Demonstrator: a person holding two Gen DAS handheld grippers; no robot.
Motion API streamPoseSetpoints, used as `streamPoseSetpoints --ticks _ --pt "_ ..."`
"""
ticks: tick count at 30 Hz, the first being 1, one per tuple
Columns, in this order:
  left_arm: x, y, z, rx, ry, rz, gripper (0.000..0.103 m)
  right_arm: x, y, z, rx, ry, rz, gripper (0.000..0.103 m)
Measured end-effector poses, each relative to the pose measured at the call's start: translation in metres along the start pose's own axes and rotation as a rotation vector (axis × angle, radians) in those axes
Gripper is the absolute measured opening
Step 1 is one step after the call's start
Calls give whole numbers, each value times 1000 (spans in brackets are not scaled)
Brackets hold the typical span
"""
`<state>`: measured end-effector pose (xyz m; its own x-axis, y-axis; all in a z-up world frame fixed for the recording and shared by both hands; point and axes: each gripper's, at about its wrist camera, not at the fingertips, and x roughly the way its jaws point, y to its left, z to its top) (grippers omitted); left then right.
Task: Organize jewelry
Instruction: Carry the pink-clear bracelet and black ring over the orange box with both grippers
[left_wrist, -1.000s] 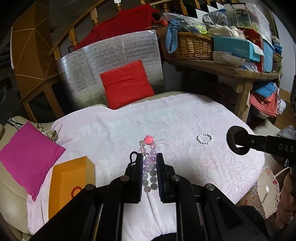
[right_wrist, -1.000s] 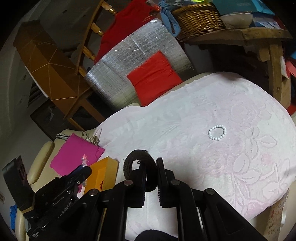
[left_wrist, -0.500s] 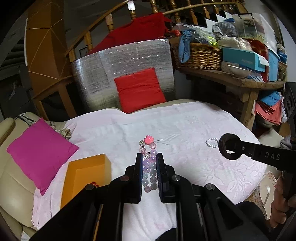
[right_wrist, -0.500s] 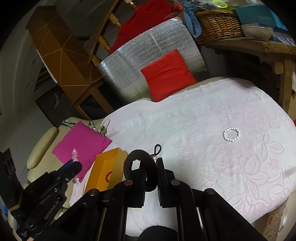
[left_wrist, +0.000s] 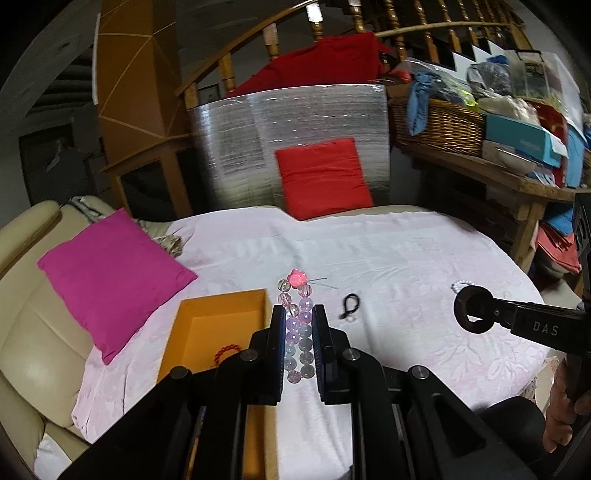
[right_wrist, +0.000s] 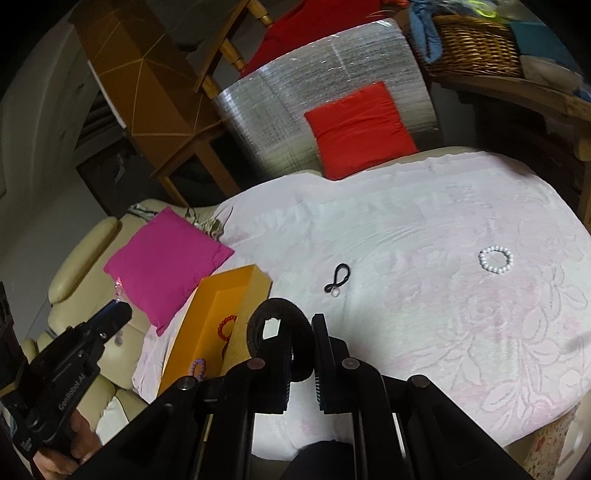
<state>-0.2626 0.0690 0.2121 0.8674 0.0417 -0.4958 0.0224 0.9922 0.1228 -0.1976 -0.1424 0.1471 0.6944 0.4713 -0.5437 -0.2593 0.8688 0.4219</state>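
My left gripper (left_wrist: 298, 314) is shut on a pastel bead bracelet (left_wrist: 295, 325) with a pink flower bead, held above the pink cloth beside the orange box (left_wrist: 221, 325). My right gripper (right_wrist: 300, 325) is shut on a dark ring-shaped bangle (right_wrist: 273, 332), held near the box's right wall (right_wrist: 251, 295); it shows in the left wrist view (left_wrist: 474, 310) too. The box holds a red bead bracelet (right_wrist: 226, 326) and a purple one (right_wrist: 197, 369). A white pearl bracelet (right_wrist: 496, 259) and a small black cord with a clear bead (right_wrist: 338, 278) lie on the cloth.
A magenta cushion (left_wrist: 110, 273) lies left of the box on a cream sofa. A red cushion (left_wrist: 323, 177) leans on a silver foil panel at the back. A wooden bench with a wicker basket (left_wrist: 439, 125) and clutter stands at the right.
Both grippers have pulled back and swung left with their bracelets. The orange box is now closer to both, and the black cord has come into view.
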Motion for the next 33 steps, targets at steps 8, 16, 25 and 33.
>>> streamPoseSetpoints --ticks 8,16,25,33 --pt "3 47 -23 -59 16 42 14 34 35 -11 -60 53 1 11" --pt "11 98 -56 -124 59 97 14 80 74 -29 -118 129 18 11" --pt "16 144 -90 -185 98 144 14 114 103 -39 -159 184 59 11" --pt "27 172 -110 -220 146 158 14 156 124 -23 -115 226 132 11"
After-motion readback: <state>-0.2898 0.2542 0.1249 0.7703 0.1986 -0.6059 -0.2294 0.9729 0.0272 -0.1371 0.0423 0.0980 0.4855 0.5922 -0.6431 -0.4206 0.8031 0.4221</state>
